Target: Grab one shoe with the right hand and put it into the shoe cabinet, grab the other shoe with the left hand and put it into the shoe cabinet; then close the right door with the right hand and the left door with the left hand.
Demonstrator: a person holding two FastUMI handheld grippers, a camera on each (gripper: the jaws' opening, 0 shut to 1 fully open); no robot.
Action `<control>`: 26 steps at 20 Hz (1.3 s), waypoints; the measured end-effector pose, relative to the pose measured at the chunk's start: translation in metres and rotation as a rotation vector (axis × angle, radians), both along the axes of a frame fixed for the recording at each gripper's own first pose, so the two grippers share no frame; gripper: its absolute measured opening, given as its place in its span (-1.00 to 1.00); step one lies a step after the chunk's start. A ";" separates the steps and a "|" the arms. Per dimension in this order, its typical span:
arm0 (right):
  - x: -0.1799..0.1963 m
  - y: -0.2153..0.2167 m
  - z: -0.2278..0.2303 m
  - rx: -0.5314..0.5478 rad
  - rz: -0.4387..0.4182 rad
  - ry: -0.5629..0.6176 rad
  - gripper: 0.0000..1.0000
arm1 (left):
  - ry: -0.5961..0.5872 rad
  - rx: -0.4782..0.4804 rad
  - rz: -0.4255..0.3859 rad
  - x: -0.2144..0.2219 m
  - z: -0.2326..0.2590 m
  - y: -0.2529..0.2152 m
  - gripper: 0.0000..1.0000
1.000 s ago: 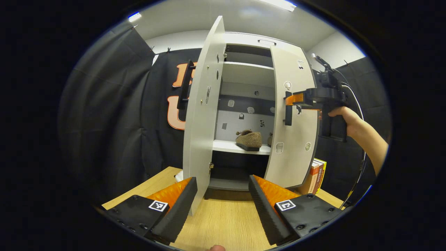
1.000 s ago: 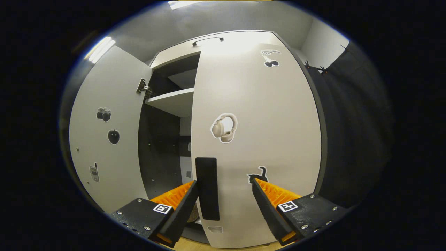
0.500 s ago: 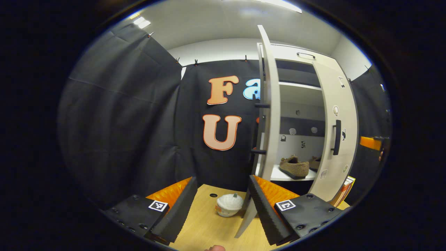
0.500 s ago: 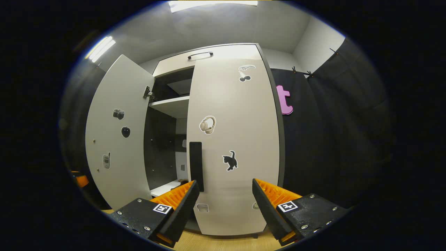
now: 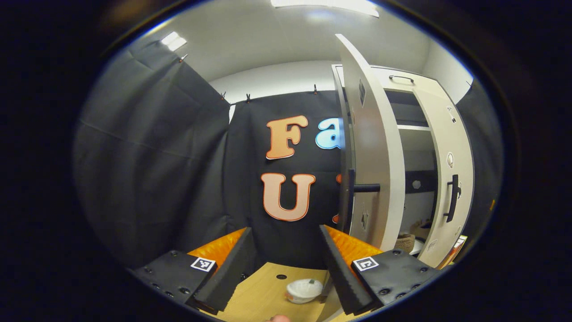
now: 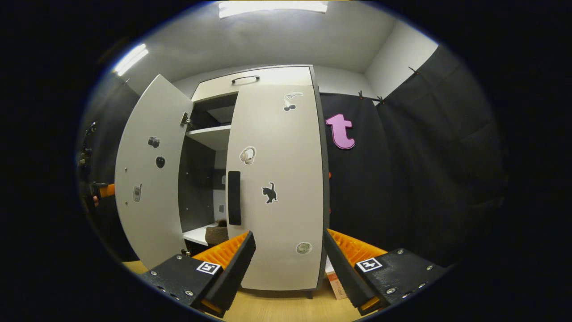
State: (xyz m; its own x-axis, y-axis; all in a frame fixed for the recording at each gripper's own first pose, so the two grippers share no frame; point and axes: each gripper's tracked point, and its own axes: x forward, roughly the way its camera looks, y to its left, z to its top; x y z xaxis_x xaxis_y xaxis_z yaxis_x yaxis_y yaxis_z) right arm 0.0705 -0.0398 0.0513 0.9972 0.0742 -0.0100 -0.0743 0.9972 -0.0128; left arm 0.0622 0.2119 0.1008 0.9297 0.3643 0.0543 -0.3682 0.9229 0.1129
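Note:
The pale shoe cabinet (image 6: 250,78) stands on a wooden table. Its right door (image 6: 277,147) lies flat, or nearly flat, against the front, with a dark handle (image 6: 234,197). The left door (image 6: 149,179) stands wide open. One brown shoe (image 6: 217,231) sits on the lower shelf, mostly hidden by the doors. My right gripper (image 6: 288,264) is open and empty, back from the right door. My left gripper (image 5: 283,264) is open and empty, left of the left door (image 5: 368,147), near its handle (image 5: 359,188). The shoe (image 5: 405,241) peeks out behind that door.
A small white lidded bowl (image 5: 304,290) rests on the table (image 5: 268,295) below my left gripper. Books (image 6: 335,281) stand at the cabinet's right foot. Black cloth walls surround the booth. Part of my left gripper (image 6: 102,190) shows beyond the open left door.
The right door has swung nearly shut and my right gripper has backed away from its handle. My left gripper has swung round to the outer side of the left door.

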 end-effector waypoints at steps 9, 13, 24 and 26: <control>-0.002 -0.012 -0.005 0.030 -0.010 -0.001 0.89 | 0.010 0.015 -0.077 0.007 0.000 -0.050 0.89; -0.001 -0.015 -0.006 0.032 -0.011 -0.001 0.89 | 0.028 -0.023 -0.193 0.020 -0.007 -0.098 0.82; -0.011 -0.052 -0.006 0.039 -0.107 -0.001 0.89 | 0.017 -0.060 -0.419 0.086 -0.017 -0.206 0.87; -0.012 -0.059 -0.007 0.036 -0.128 0.005 0.89 | 0.027 -0.076 -0.436 0.097 -0.021 -0.213 0.92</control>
